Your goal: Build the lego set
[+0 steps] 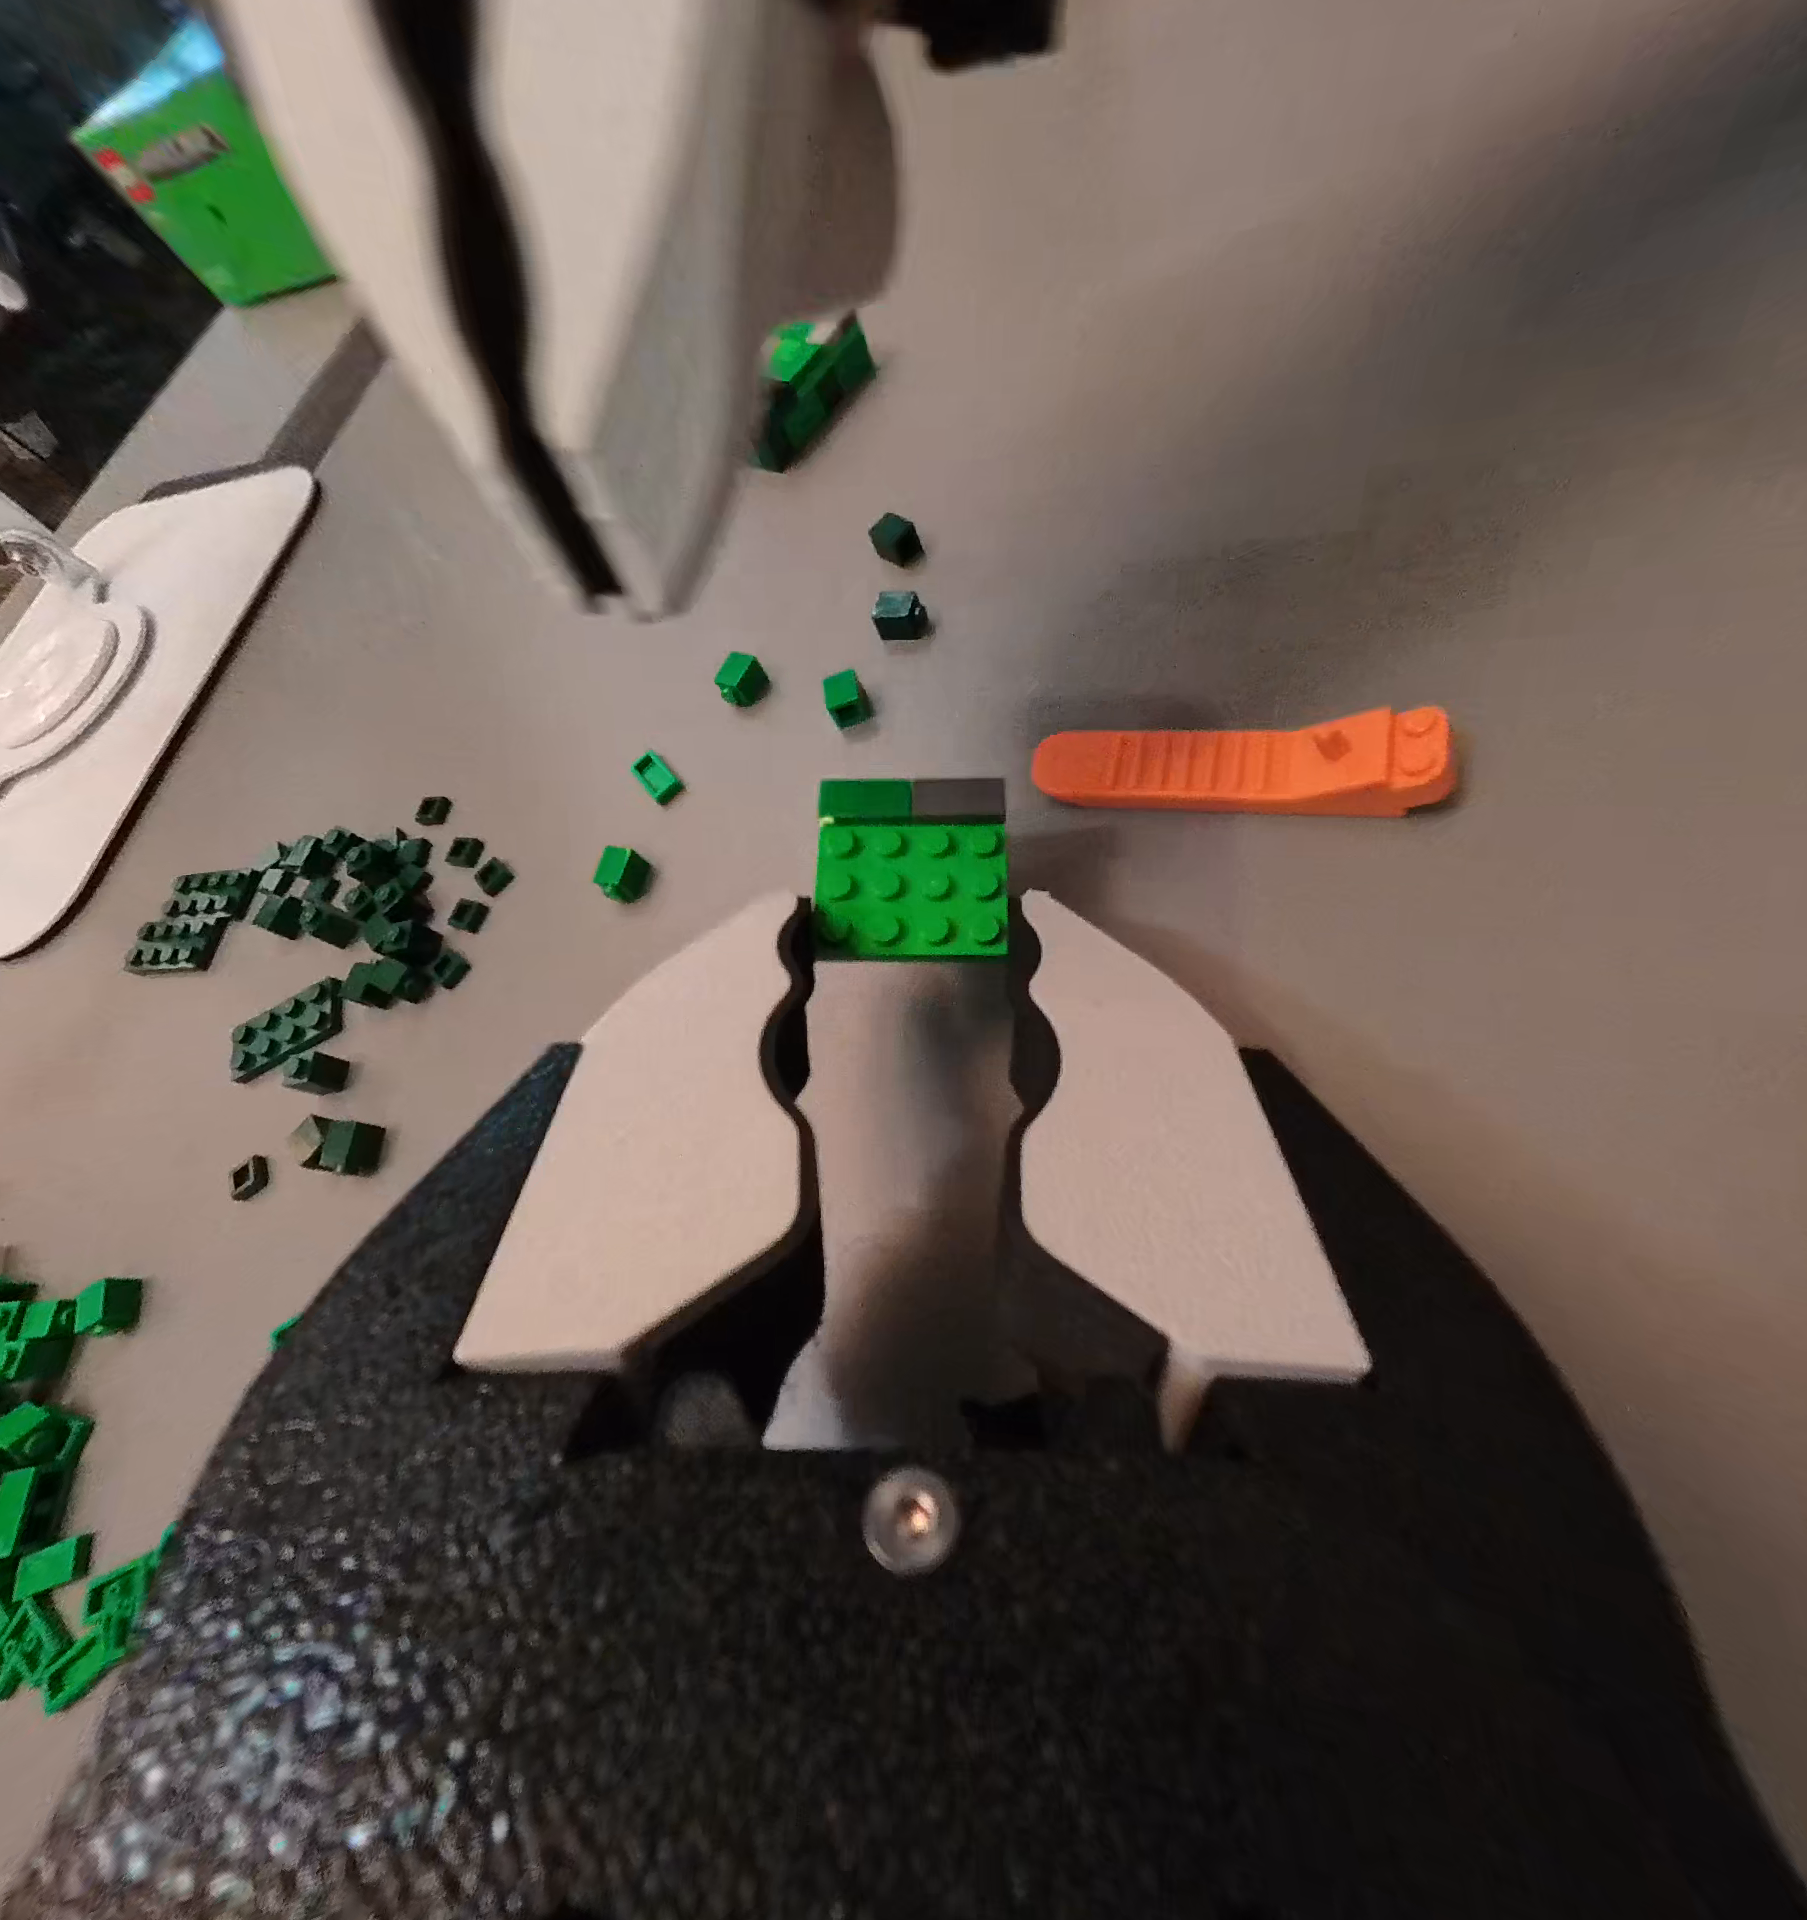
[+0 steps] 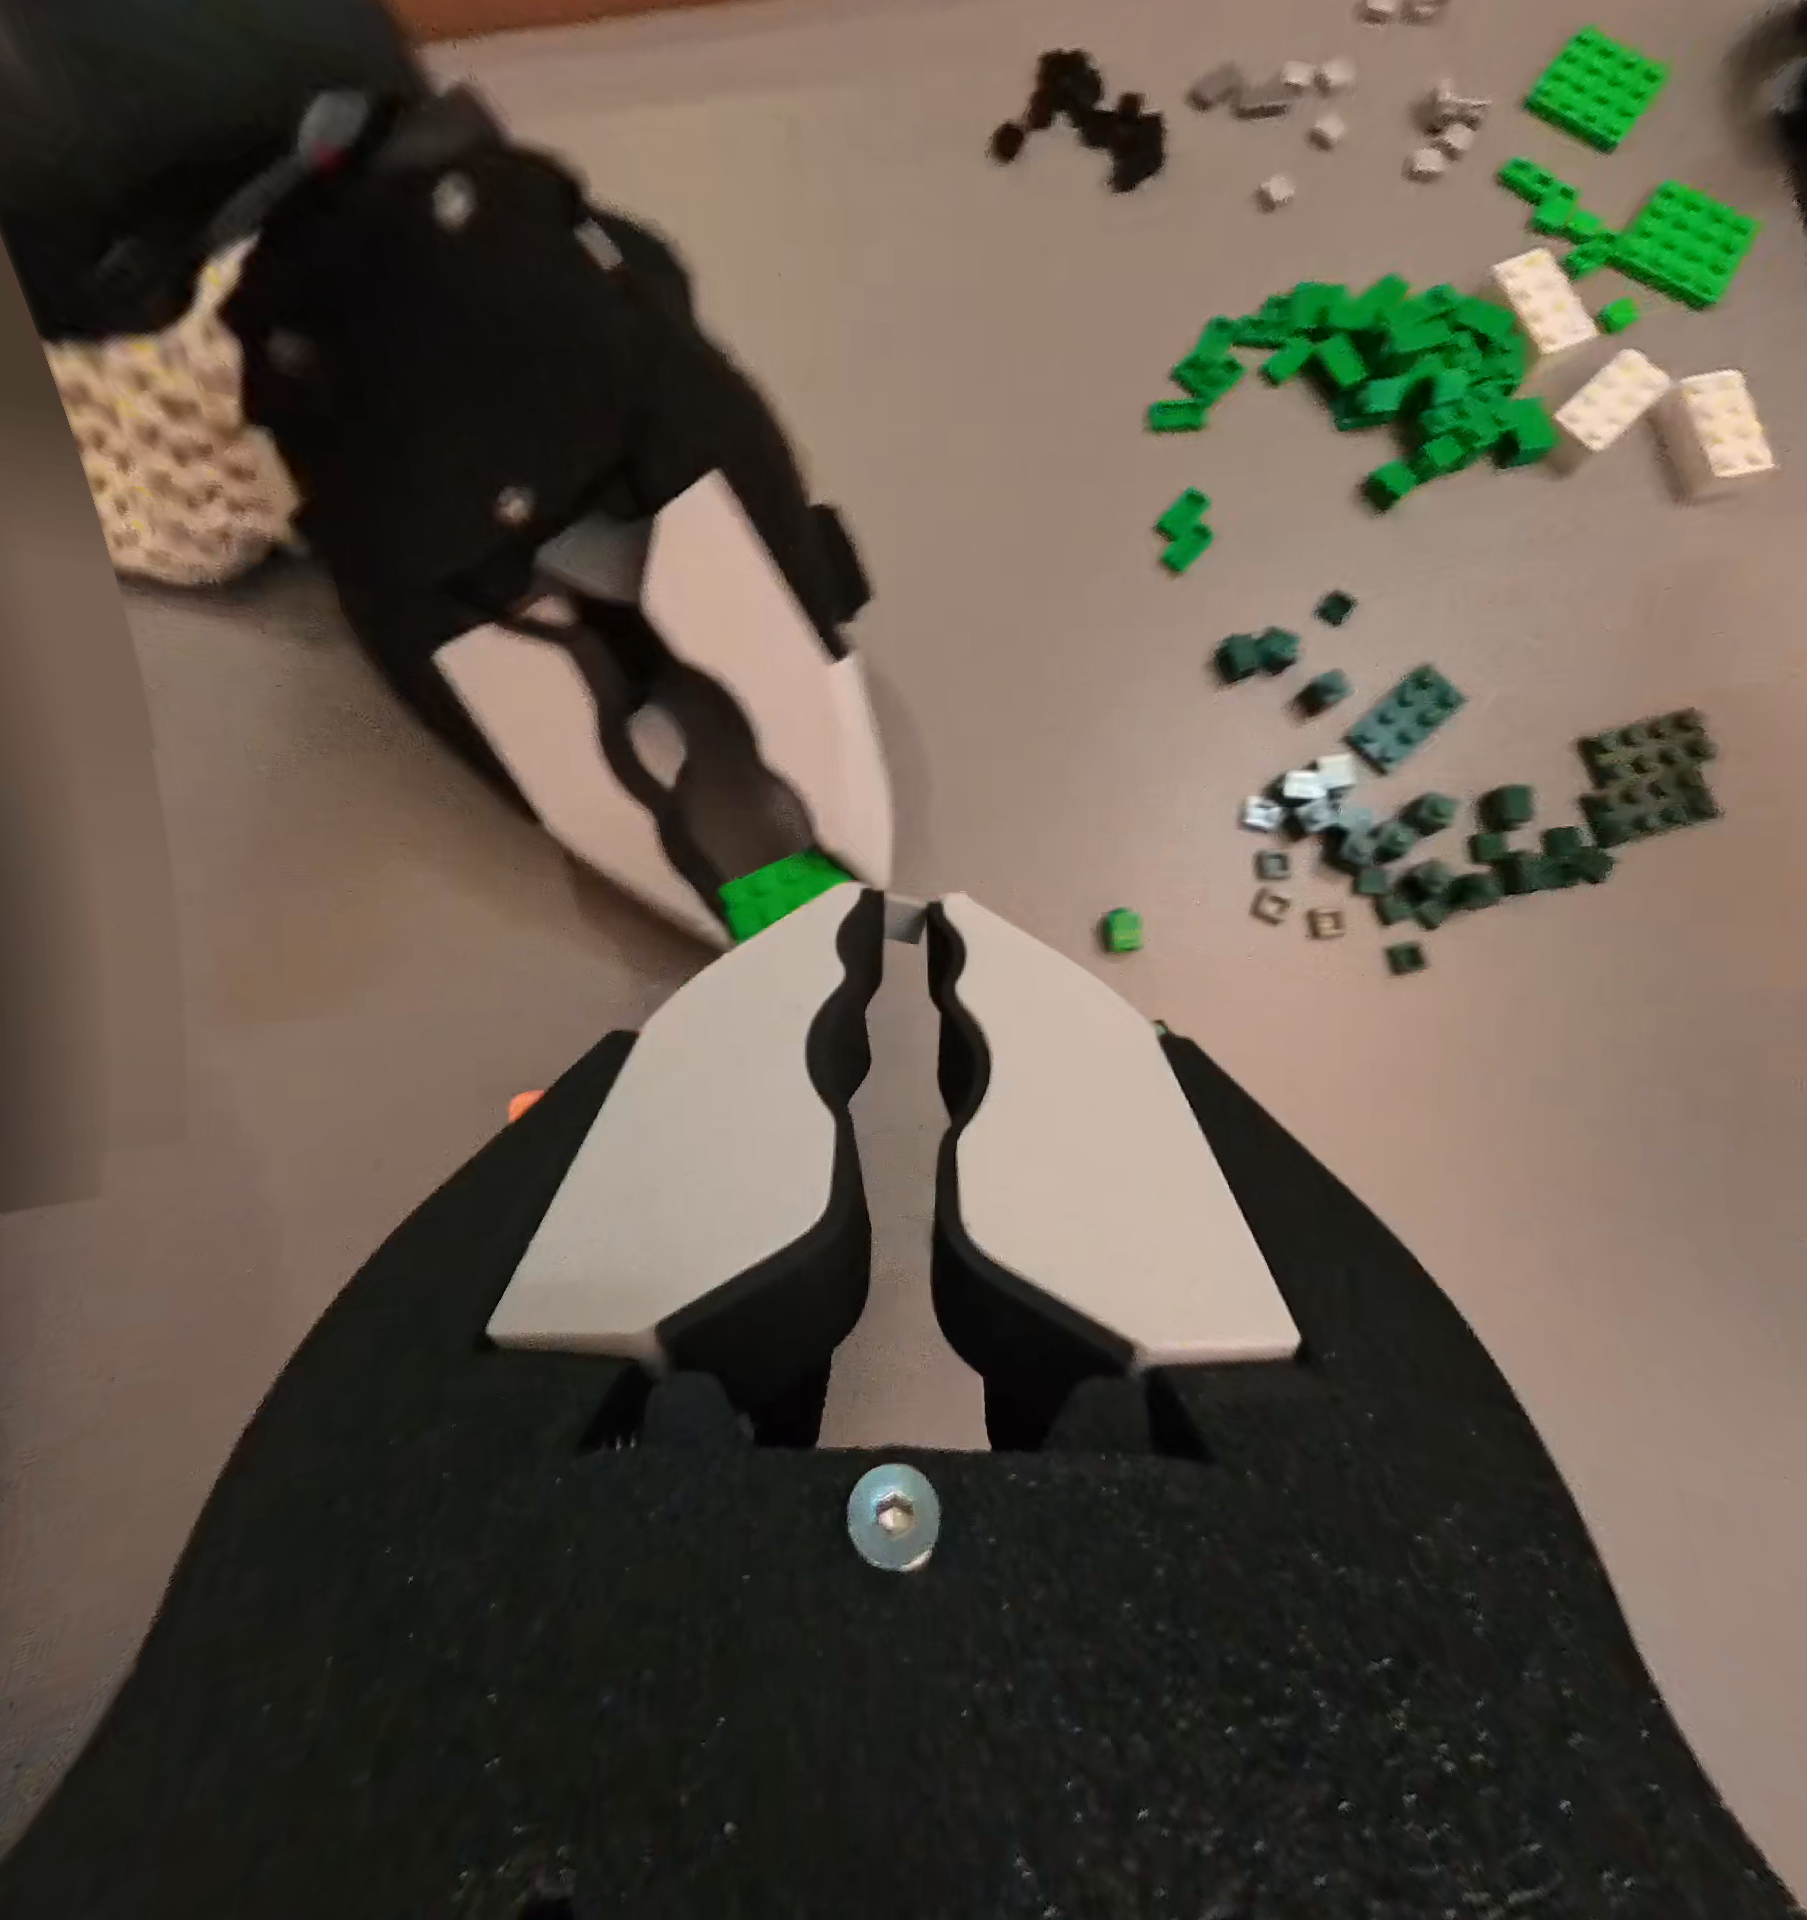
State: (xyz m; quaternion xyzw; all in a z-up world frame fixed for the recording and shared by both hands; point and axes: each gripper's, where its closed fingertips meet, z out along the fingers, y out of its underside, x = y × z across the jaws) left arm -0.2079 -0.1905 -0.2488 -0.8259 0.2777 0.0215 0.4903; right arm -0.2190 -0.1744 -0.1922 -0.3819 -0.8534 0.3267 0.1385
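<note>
My left gripper point(image 1: 914, 920) is shut on the near edge of a bright green studded plate point(image 1: 914, 883). A dark green brick point(image 1: 866, 798) and a dark grey brick point(image 1: 959, 798) sit along the plate's far edge. The plate also shows in the right wrist view point(image 2: 779, 888), held by the left gripper point(image 2: 774, 883). My right gripper point(image 2: 904, 920) is closed on a small grey brick point(image 2: 904, 923) right beside the plate's end. In the left wrist view the right gripper point(image 1: 618, 592) is blurred and hangs above the table, beyond and left of the plate.
An orange brick separator point(image 1: 1242, 764) lies right of the plate. Loose green bricks point(image 1: 743, 681), a dark green pile point(image 1: 338, 894), a bright green pile point(image 2: 1398, 374), white bricks point(image 2: 1616, 400), green plates point(image 2: 1688, 239), a small green build point(image 1: 816, 395) and a white mat point(image 1: 99, 707) lie around. About 6 centimeters separates my left fingertips from my right. The orange brick separator point(image 1: 1242, 764) is about 5 centimeters from my left fingertips and 10 centimeters from my right.
</note>
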